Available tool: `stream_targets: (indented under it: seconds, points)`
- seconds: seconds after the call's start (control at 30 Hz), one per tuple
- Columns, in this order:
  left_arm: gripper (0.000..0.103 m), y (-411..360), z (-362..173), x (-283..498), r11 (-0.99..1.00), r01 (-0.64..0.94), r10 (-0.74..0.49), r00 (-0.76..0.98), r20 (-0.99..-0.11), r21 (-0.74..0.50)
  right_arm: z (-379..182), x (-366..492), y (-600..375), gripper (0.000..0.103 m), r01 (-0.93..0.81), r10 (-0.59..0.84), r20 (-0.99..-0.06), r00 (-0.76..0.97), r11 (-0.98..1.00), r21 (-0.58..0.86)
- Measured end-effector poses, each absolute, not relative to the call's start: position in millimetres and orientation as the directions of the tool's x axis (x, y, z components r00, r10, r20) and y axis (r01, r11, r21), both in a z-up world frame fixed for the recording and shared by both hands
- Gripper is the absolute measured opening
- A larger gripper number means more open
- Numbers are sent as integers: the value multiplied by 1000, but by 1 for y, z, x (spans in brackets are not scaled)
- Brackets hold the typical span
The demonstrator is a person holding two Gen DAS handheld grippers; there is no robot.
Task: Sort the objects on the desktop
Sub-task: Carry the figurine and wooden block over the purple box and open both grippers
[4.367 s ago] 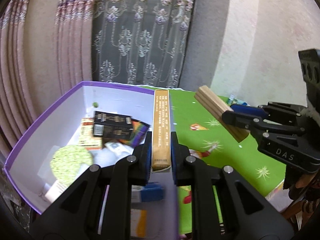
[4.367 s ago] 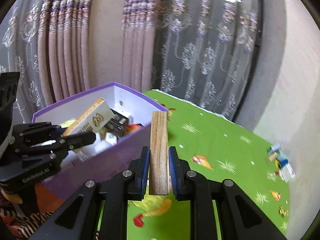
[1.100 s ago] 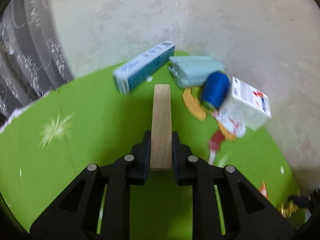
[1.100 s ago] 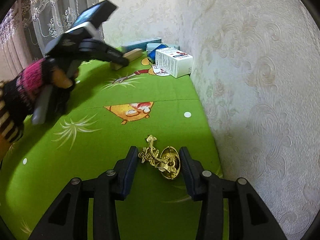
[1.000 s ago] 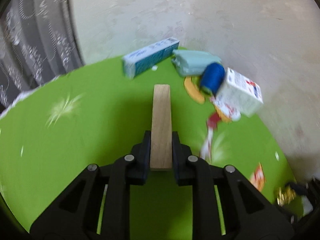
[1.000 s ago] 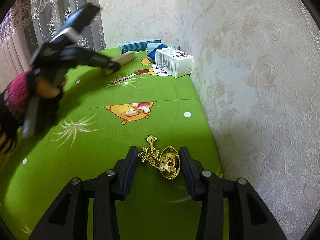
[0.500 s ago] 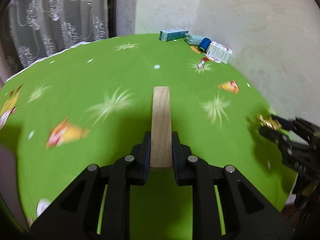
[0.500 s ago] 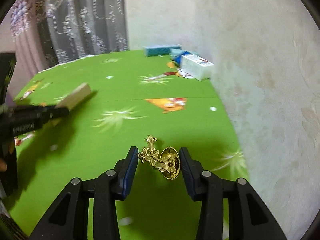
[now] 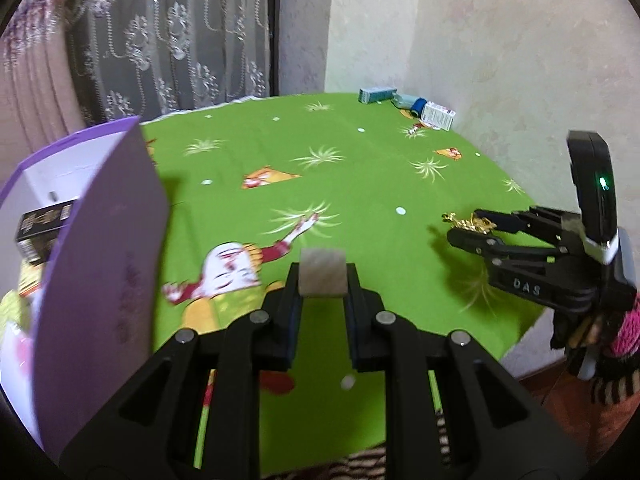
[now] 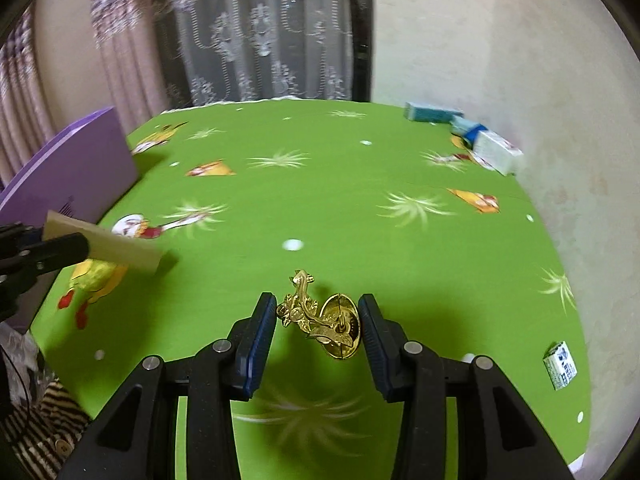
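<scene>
My left tongs (image 9: 323,276) are clenched on a pale rectangular wooden block (image 9: 322,271), held above the green cartoon-printed tablecloth (image 9: 360,168) just beside the purple cardboard box (image 9: 100,248). My right tongs (image 10: 318,320) grasp a small gold metal ornament (image 10: 320,316) between their blue pads, above the cloth's near right part. Well apart, at the far right corner by the wall, lie a teal carton (image 10: 430,112), a blue-capped object (image 10: 468,128) and a white carton (image 10: 496,152).
</scene>
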State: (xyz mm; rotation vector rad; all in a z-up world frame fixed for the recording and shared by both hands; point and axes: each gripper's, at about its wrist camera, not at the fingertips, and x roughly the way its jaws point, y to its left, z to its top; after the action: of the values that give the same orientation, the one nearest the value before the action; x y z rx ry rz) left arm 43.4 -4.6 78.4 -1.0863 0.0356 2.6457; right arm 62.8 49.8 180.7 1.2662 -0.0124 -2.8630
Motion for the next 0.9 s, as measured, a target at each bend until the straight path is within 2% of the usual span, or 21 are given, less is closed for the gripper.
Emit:
stream_targets:
  seconds: [0.6,0.83,0.9]
  points:
    - [21,-82,121,79,-983,-136,183,-814,-551,-125,254,57,-54,43,161,-30,-666,-745,-977,-137]
    - [21,-120,121,83,-986,-64,137,-836,-531,-153,279,43,-108,43,237,-72,-619,-782,-953,-189]
    - [26,-133,119,84,-984,-51,135,-842,-523,-173,285,39,-126,43,264,-88,-612,-786,-943,-204]
